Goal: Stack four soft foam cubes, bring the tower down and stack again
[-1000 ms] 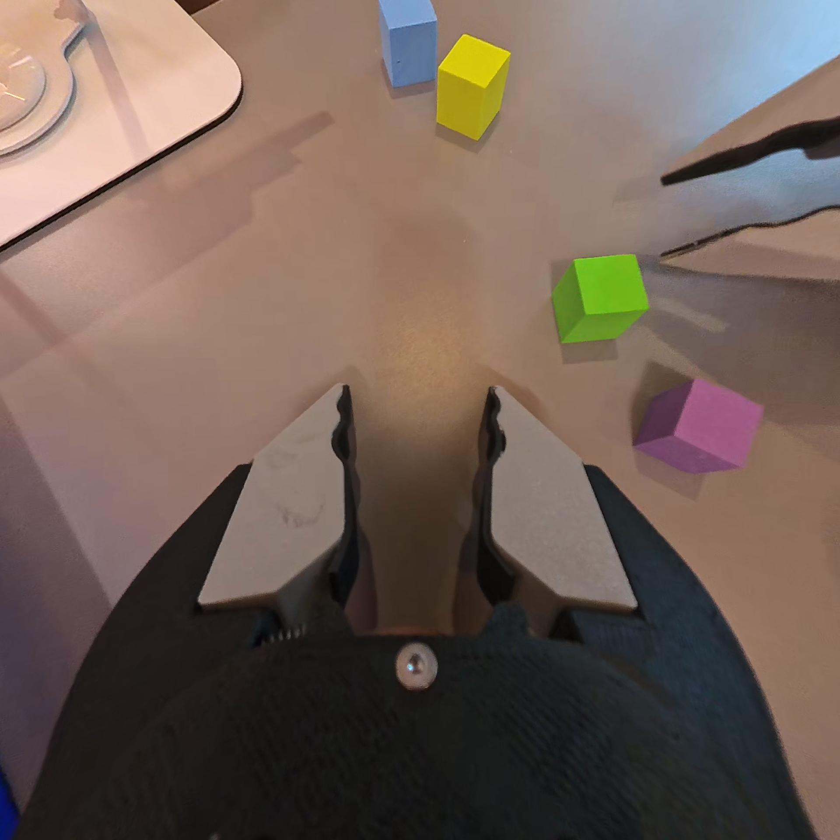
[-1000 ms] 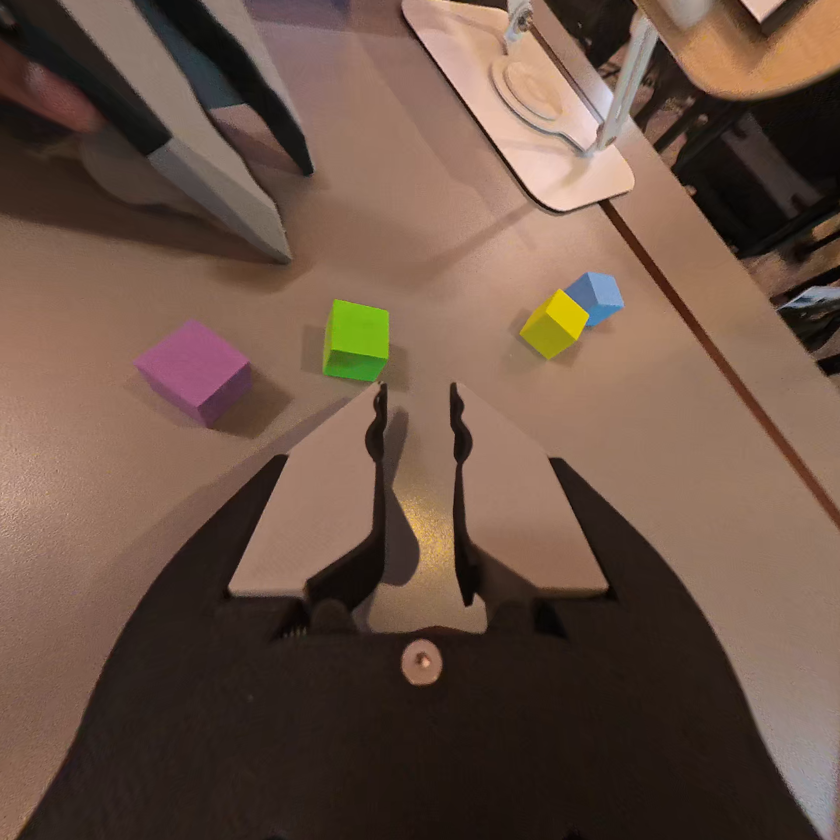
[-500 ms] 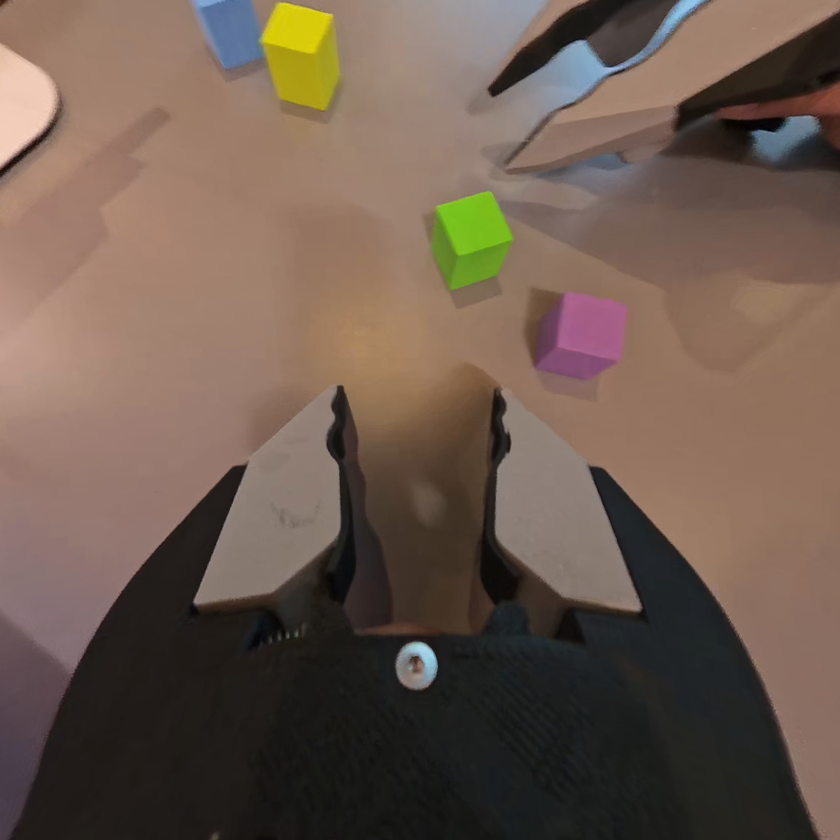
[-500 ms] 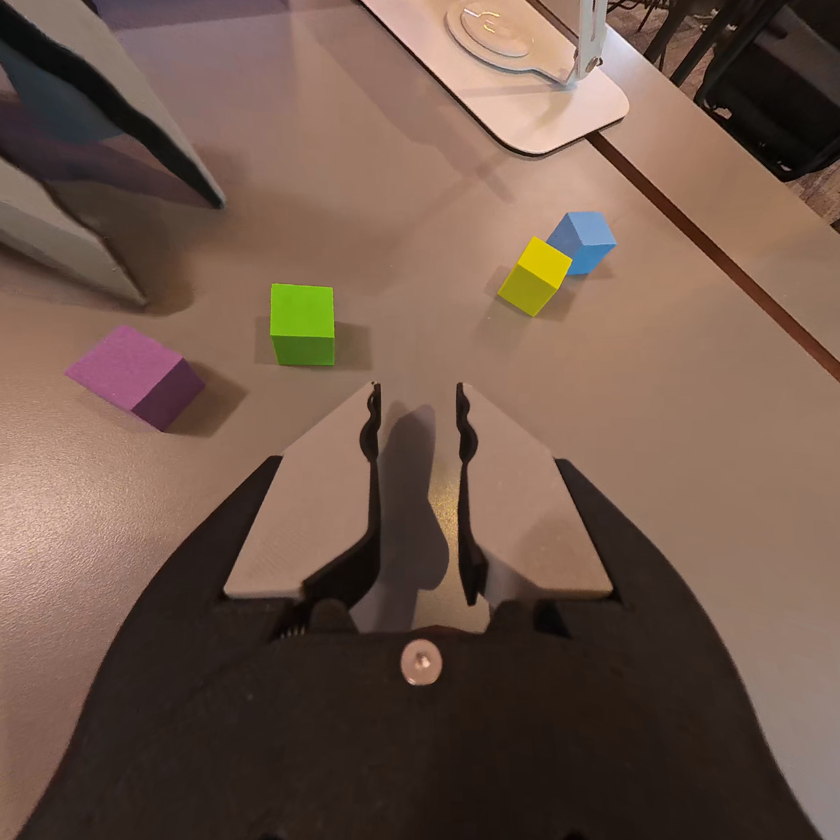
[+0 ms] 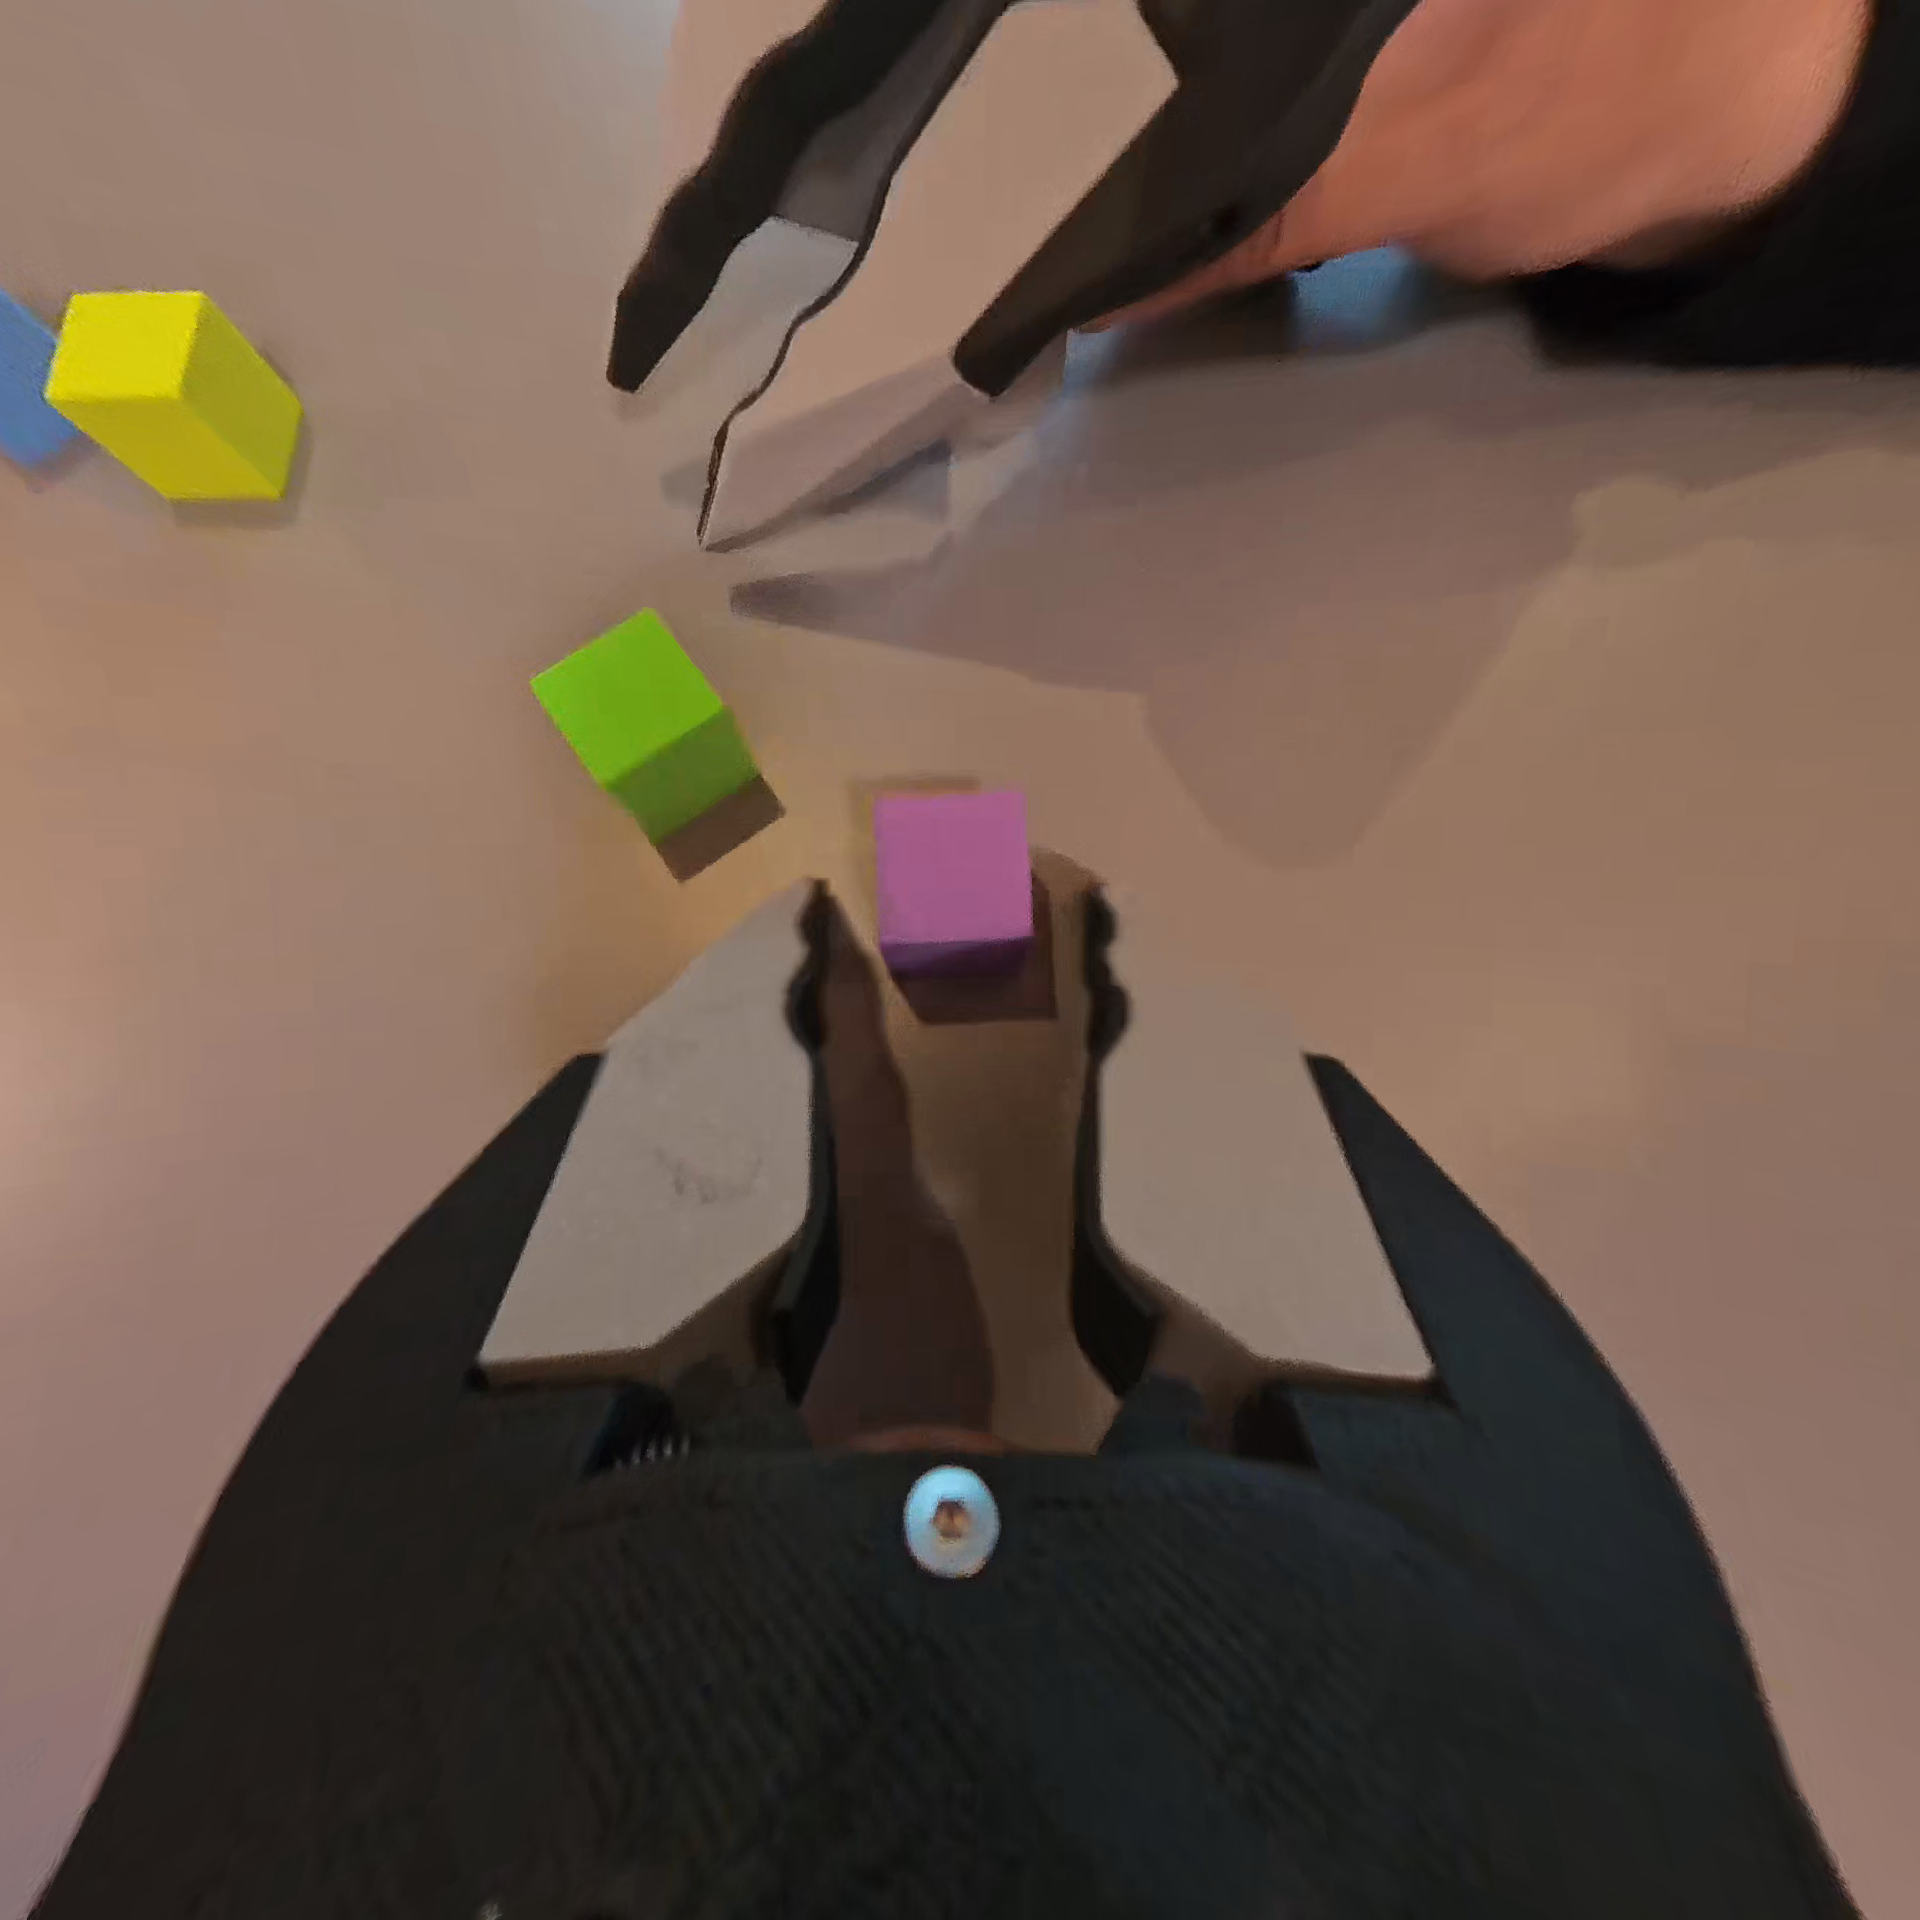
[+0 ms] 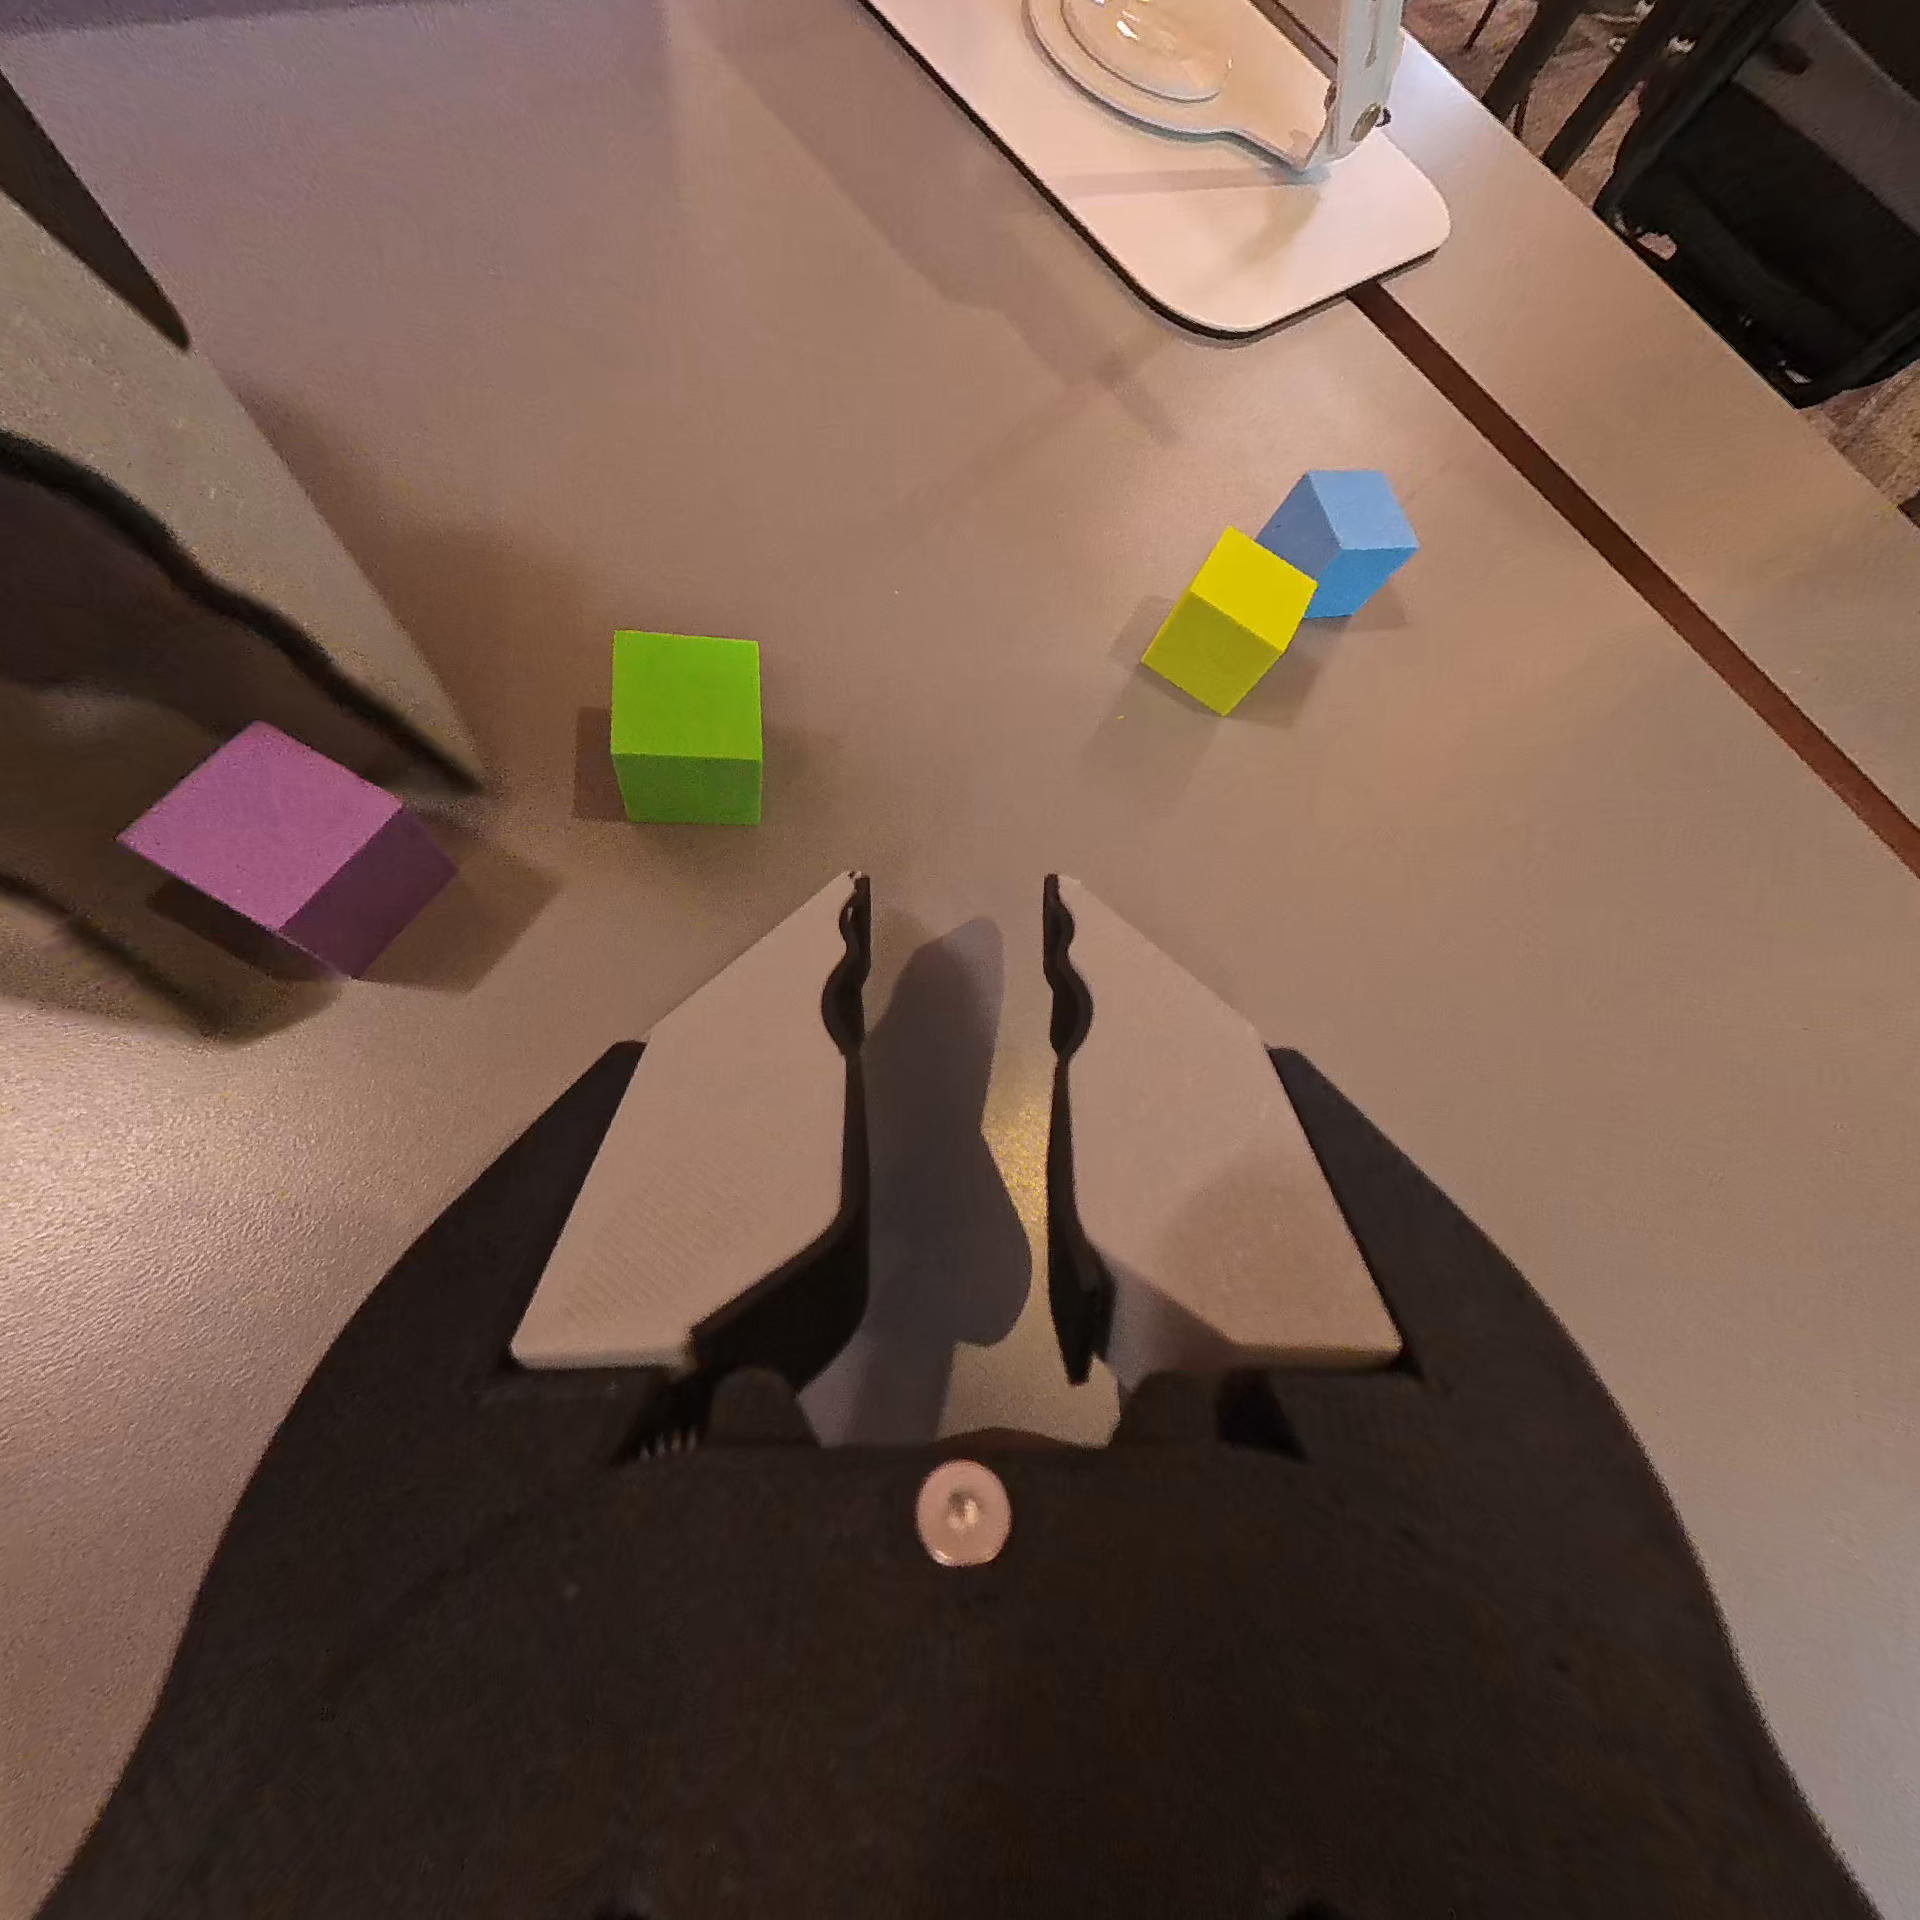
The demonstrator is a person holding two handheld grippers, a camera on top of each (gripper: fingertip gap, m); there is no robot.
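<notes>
Left tongs gape around the purple foam cube at frame centre; square up, then squeeze gently. Right tongs wait open, empty.

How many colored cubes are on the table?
4. Purple cube lies between the left gripper's fingertips, green cube lies beside it, and yellow cube touches blue cube farther off. None stacked.

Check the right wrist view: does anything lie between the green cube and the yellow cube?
Nothing. In the right wrist view, only bare table separates the green cube from the yellow cube.
</notes>
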